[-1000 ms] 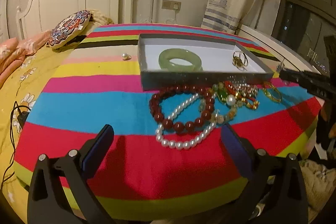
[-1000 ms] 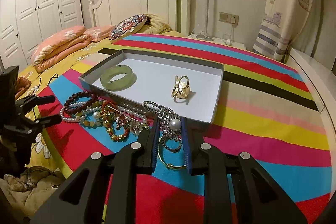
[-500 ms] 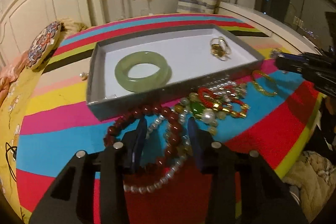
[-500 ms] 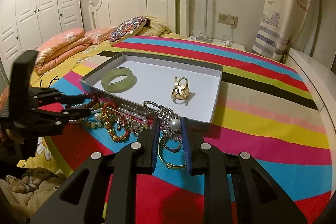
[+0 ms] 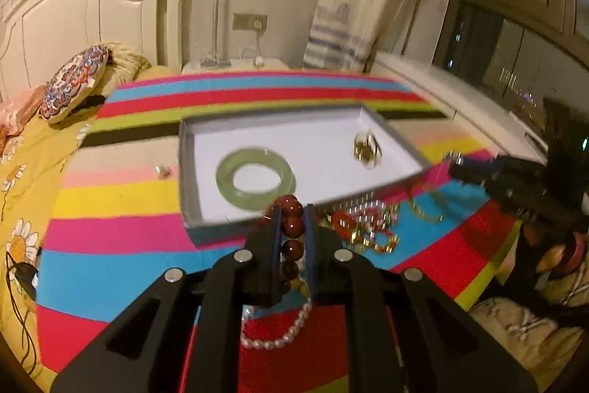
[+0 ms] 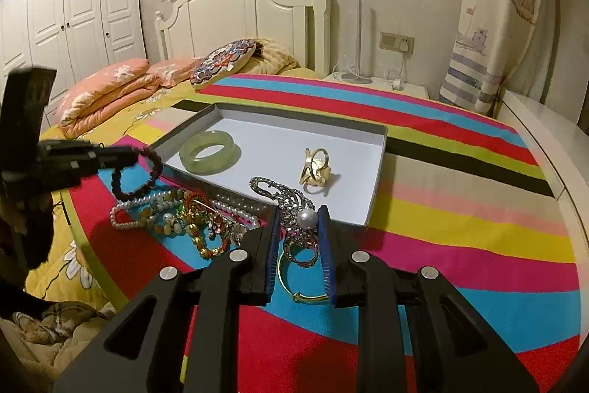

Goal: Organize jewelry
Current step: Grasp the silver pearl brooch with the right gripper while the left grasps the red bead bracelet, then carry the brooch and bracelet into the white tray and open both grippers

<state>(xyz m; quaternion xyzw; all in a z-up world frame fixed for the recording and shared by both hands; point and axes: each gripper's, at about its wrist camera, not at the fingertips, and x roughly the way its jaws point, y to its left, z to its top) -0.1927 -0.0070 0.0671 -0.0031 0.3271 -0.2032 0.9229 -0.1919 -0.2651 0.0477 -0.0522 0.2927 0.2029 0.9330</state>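
Observation:
My left gripper (image 5: 293, 214) has its jaws closing tight on the dark red bead bracelet (image 5: 293, 227), pads pressing the beads. In the right wrist view the bracelet (image 6: 156, 164) dangles from that gripper (image 6: 129, 155) above the cloth, just left of the grey tray (image 6: 379, 168). Inside the tray (image 5: 186, 172) lie a jade bangle (image 5: 224, 175) and a gold ring (image 5: 366, 150). My right gripper (image 6: 299, 213) is shut on a rhinestone brooch with a pearl (image 6: 307, 218) at the tray's near edge.
A tangle of pearl strands and coloured bead pieces (image 6: 191, 220) lies on the striped cloth in front of the tray. A gold bangle (image 6: 298, 293) lies under my right gripper. A small pearl piece (image 5: 162, 171) sits left of the tray. The bed's edge drops away nearby.
My left gripper moved in over the pile, shut on the red bead bracelet and lifted it off the cloth toward the tray. The right gripper has kept still.

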